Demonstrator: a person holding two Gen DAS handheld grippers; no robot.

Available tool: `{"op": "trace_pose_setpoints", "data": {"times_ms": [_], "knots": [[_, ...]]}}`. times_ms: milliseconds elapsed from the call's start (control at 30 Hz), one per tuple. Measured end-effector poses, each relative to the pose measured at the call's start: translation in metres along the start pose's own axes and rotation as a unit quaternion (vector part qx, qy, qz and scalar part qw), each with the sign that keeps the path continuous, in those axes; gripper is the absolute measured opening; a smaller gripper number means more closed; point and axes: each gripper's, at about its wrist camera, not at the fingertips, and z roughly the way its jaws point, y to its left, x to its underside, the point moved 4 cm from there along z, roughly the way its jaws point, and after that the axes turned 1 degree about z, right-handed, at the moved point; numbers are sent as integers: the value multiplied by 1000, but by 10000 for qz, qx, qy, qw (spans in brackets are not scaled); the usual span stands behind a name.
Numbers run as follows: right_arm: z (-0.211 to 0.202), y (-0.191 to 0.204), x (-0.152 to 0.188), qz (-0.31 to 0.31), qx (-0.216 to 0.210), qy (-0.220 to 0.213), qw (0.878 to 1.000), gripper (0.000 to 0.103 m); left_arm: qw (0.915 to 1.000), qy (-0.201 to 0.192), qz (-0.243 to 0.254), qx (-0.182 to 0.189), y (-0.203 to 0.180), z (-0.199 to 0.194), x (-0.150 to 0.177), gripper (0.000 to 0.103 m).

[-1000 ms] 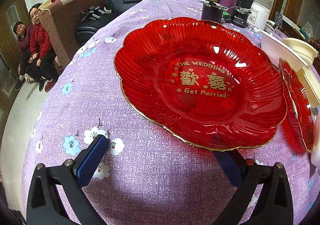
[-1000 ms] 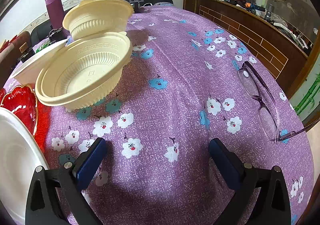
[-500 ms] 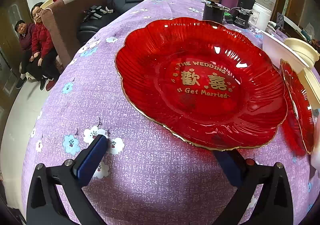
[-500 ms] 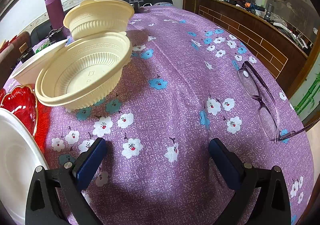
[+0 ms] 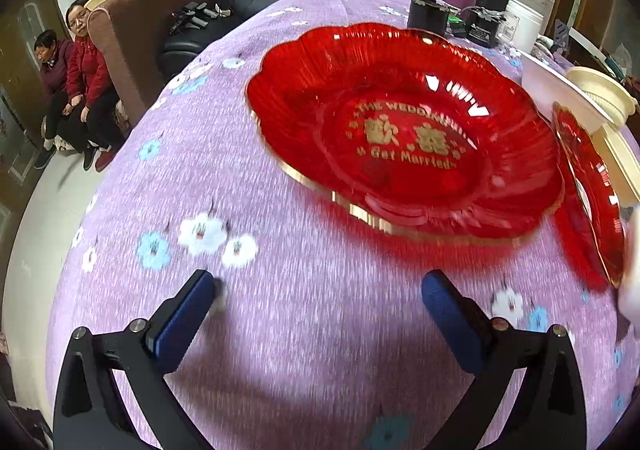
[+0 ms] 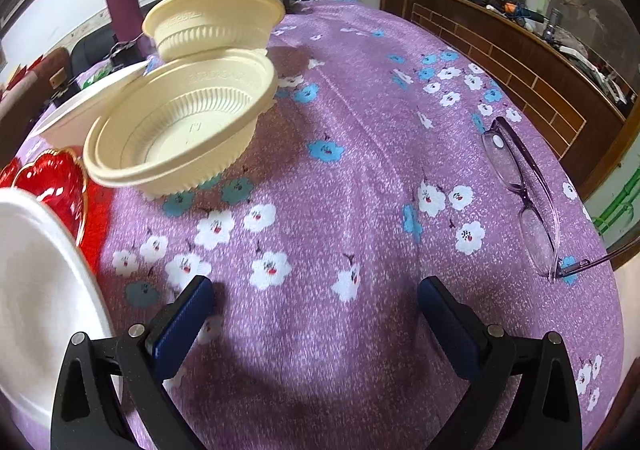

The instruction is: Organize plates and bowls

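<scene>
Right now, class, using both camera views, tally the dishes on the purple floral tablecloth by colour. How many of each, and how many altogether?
Red scalloped glass plates: 2
Cream ribbed plastic bowls: 2
White round plates: 2
Total: 6

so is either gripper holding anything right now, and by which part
Nothing is held. The left gripper is open short of the big red plate; the right gripper is open over bare tablecloth.
</scene>
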Motion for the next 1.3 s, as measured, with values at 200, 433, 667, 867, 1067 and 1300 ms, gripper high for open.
{"op": "trace_pose_setpoints", "data": {"times_ms": [200, 433, 667, 867, 1067, 1300], "knots": [[-14, 0, 11, -259, -1, 31, 9997, 102, 9996, -154, 249, 23, 3, -21, 19, 103], [-88, 20, 5, -750, -461, -739, 9934, 102, 9982, -554, 113, 199, 15, -53, 11, 103], [-134, 69, 7, -947, -2130, -862, 9686, 103, 9960, -797, 34, 393, 21, -71, 6, 103], [-141, 113, 14, -240, -3605, -389, 9316, 103, 9955, -838, 39, 442, 29, -76, 6, 103], [-161, 166, -1, -1140, -2746, -649, 9526, 103, 9955, -877, 48, 348, 41, -80, -5, 103], [-155, 234, -48, -2068, -2320, -411, 9496, 103, 9958, -902, 88, 116, 52, -80, -37, 103]]}}
